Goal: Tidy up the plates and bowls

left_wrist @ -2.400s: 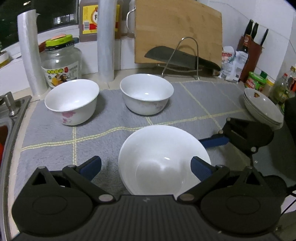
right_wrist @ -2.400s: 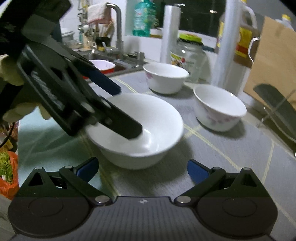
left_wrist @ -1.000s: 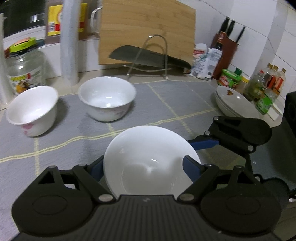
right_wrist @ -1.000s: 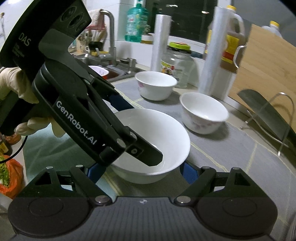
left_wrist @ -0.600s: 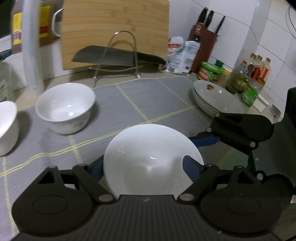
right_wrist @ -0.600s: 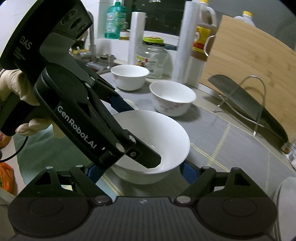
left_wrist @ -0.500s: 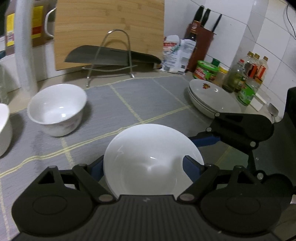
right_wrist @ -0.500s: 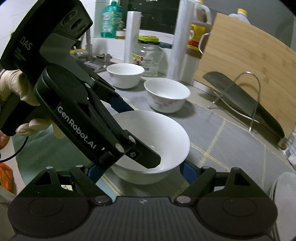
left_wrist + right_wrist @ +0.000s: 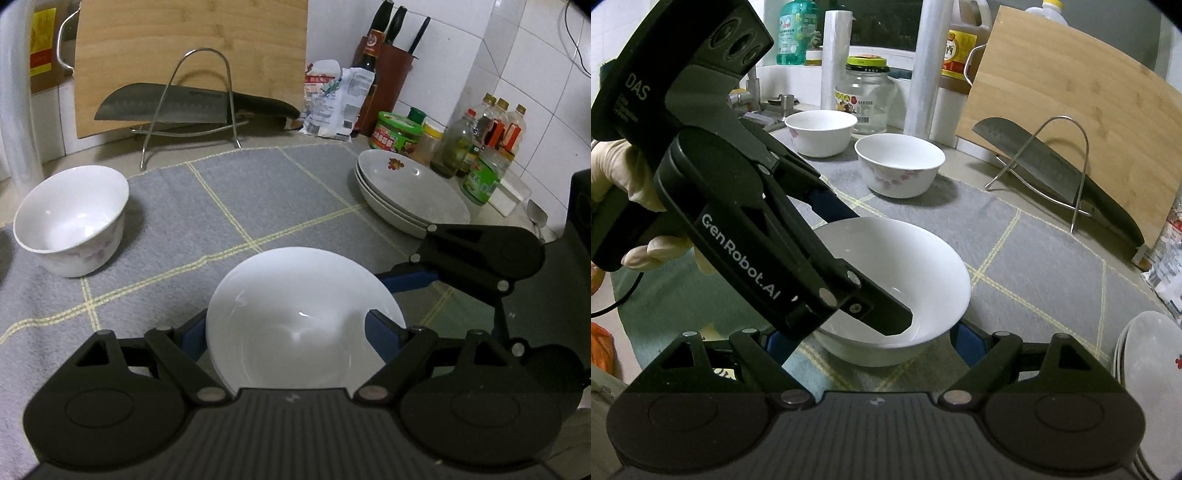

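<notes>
Both my claws clamp the big white bowl [image 9: 303,317]: left gripper [image 9: 295,328] and right gripper [image 9: 882,339] on opposite walls, the bowl over the grey mat [image 9: 221,192]. Risk: slick glaze, uneven squeeze. It could twist free short of the plate stack [image 9: 406,192].

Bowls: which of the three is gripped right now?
The plain white bowl nearest the cameras, between both claws; the two flowered bowls sit untouched on the mat behind it.

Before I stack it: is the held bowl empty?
Empty: the bowl shows only bare white inside, gripped by the left gripper and right gripper.
</notes>
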The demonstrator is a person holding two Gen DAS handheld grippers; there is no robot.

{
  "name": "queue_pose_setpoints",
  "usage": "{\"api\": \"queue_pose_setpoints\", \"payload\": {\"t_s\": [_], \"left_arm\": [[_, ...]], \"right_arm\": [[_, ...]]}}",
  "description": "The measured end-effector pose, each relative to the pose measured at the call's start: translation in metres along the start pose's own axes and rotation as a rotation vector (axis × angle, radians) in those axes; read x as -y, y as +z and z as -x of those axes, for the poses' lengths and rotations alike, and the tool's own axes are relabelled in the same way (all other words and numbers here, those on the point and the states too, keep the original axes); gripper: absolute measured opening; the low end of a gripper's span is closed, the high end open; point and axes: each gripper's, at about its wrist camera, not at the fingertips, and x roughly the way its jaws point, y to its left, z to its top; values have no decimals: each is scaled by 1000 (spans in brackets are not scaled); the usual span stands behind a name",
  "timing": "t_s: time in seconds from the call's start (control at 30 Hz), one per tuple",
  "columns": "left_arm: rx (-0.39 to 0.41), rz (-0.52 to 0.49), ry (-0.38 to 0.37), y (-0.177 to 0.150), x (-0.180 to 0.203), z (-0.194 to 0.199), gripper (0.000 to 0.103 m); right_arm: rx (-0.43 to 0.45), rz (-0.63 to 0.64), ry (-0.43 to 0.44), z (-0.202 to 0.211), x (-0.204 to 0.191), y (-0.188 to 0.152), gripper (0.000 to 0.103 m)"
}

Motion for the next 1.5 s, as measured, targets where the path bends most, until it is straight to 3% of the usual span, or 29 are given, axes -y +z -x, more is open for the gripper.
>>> {"api": "queue_pose_setpoints", "payload": {"t_s": [0.9,1.03,1.5], "left_arm": [[21,19,6,-3,3,-2,91],[35,14,24,-4,4,1,96],[100,29,104,-6,-1,25,100]], "right_arm": [[-6,-15,9,-2,2,-2,90],[12,-25,5,0,4,-2,103],[23,-7,-1,5,2,4,103]]}}
